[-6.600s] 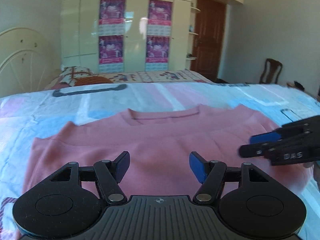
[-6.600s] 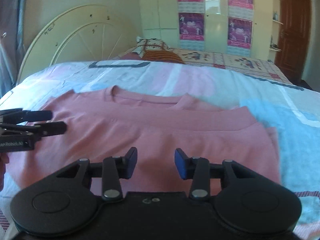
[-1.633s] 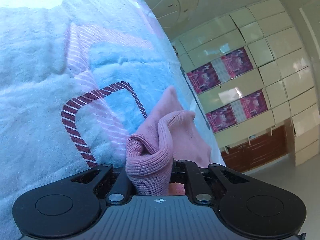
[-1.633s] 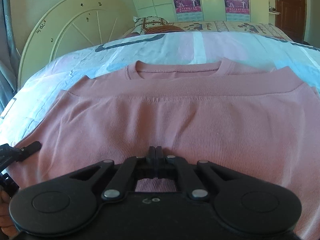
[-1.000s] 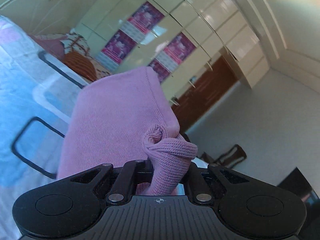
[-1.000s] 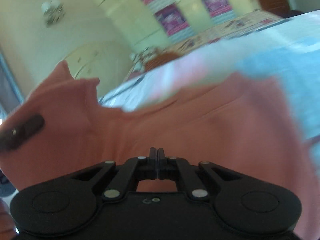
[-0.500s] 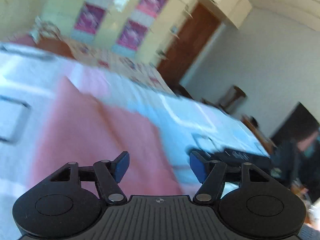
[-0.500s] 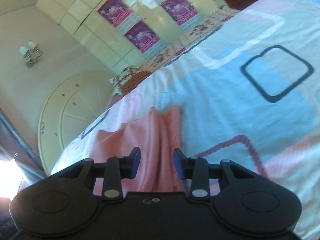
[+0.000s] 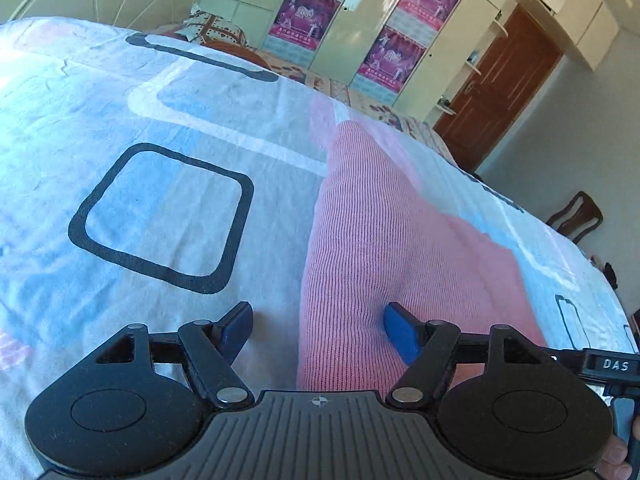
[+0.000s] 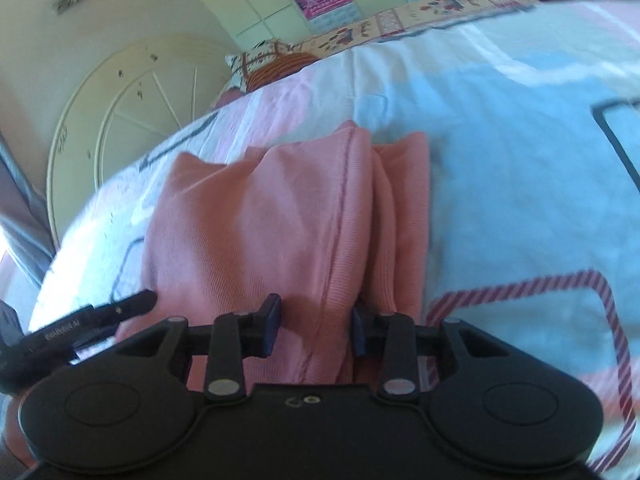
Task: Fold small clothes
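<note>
A pink knitted sweater (image 9: 380,240) lies folded into a long strip on the patterned bedspread (image 9: 160,208). My left gripper (image 9: 318,320) is open low over its near end, and the strip's left edge runs between the blue pads without touching them. In the right wrist view the sweater (image 10: 260,208) shows several lengthwise folds. My right gripper (image 10: 316,320) hangs over its other near corner with its jaws closing. One raised fold sits between them, and the pads do not press on it. Each gripper shows at the edge of the other's view: the left gripper (image 10: 92,316), the right gripper (image 9: 608,364).
The bedspread (image 10: 500,160) spreads out around the sweater on all sides. A cream round headboard (image 10: 120,112) and a pillow (image 9: 216,32) stand at the bed's far end. Beyond are a wardrobe with posters (image 9: 360,20), a brown door (image 9: 500,92) and a wooden chair (image 9: 576,216).
Both grippers were shut on the sweater and carrying it through the air. They have since opened and let it go, and have come down close over the folded strip on the bed.
</note>
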The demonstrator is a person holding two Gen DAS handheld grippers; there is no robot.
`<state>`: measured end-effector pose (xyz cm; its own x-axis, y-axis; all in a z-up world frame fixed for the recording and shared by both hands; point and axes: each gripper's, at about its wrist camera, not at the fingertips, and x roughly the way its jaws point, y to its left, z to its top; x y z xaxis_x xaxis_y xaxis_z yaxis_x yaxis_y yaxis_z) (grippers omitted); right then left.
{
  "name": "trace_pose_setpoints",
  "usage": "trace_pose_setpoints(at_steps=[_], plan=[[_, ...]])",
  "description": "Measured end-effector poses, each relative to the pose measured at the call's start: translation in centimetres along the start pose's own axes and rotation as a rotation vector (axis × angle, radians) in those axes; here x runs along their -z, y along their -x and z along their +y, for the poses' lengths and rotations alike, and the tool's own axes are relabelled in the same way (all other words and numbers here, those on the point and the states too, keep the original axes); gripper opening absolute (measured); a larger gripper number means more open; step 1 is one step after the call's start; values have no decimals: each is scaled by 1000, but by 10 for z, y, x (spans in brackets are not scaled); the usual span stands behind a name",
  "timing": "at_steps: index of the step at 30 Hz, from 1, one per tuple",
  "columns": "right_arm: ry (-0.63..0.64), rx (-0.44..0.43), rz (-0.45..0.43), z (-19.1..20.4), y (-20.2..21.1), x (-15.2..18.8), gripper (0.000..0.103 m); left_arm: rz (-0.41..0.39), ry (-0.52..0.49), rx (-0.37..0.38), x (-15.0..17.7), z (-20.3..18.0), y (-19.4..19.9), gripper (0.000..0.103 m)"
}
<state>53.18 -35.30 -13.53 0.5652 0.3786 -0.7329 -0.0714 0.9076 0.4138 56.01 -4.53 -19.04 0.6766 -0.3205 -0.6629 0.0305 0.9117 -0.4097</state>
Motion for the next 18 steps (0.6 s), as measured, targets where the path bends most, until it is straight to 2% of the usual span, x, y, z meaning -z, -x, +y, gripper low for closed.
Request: trace_pose_setpoints(at_steps=[1,2,3,6,9,11,13,14,16,18], plan=[[41,22,4,7,-1,-1,30,3,-3,-1,-1,-1,1,71],[81,45,4,14,-2,-3,14,5,-9,-3,-4,-1,0,71],[120,63,4,21,-2,-4,11,0,-17,-3,-7,-2,2,71],[233,114,-45,38,16,-8,10,-34,-50,5,-16,-6,8,71],[256,141,-95,36,42,-8,10,-25,-93,10,-22,-16,2,71],[235,173,-52,20,32,-7,10,35,-134,-34,-18,-23,-15,71],[159,161,3,-1,10,-3,11,39,-116,-41,-16,-23,-21,71],[138,146,-6,-4,8,-1,12,46,-111,-43,-18,-23,-18,71],[125,148,-36,-1,17,-3,20,1,-135,-45,-24,-26,-5,71],[156,171,-114,3,31,-6,23,-53,-178,-34,-34,-31,2,71]])
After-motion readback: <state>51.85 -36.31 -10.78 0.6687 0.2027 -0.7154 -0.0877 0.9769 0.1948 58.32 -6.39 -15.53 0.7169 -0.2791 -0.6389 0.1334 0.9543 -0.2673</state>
